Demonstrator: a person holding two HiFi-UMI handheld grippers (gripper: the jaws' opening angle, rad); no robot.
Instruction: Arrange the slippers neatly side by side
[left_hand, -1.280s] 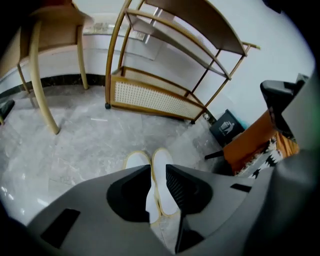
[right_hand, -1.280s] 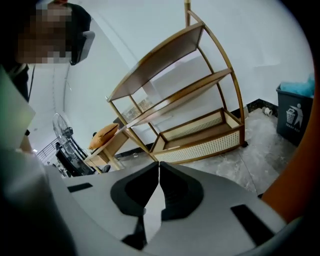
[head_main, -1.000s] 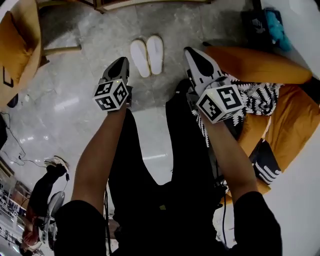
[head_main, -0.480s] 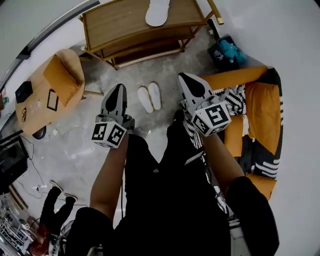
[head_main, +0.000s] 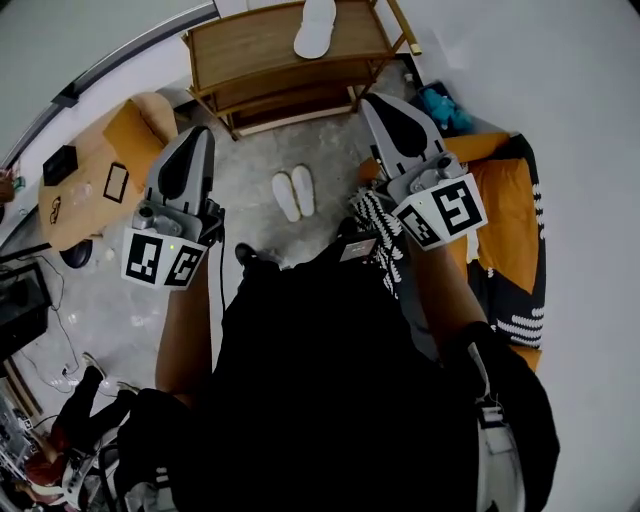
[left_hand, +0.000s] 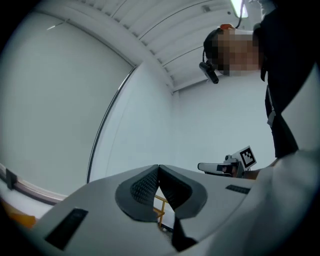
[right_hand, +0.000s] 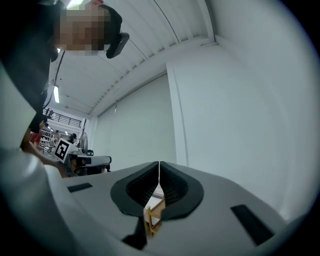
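Observation:
Two white slippers (head_main: 293, 193) lie side by side on the grey floor in the head view, between and well below both grippers. My left gripper (head_main: 198, 135) is raised at the left, shut and holding nothing. My right gripper (head_main: 375, 104) is raised at the right, also shut and empty. In the left gripper view the left gripper (left_hand: 158, 168) has its pads touching and faces the white wall. The right gripper (right_hand: 159, 165) in its own view shows the same, tips together against wall and ceiling. A third white slipper (head_main: 315, 24) rests on top of the wooden shelf (head_main: 250, 55).
An orange chair (head_main: 95, 170) stands at the left. An orange seat with a black-and-white throw (head_main: 510, 230) is at the right. A person in black clothing (head_main: 340, 380) fills the lower head view. A teal object (head_main: 440, 105) lies beside the shelf.
The head view has pulled back and up, so the slippers look smaller and the wooden shelf has come into sight. Both grippers have risen away from the floor; the left one moved left.

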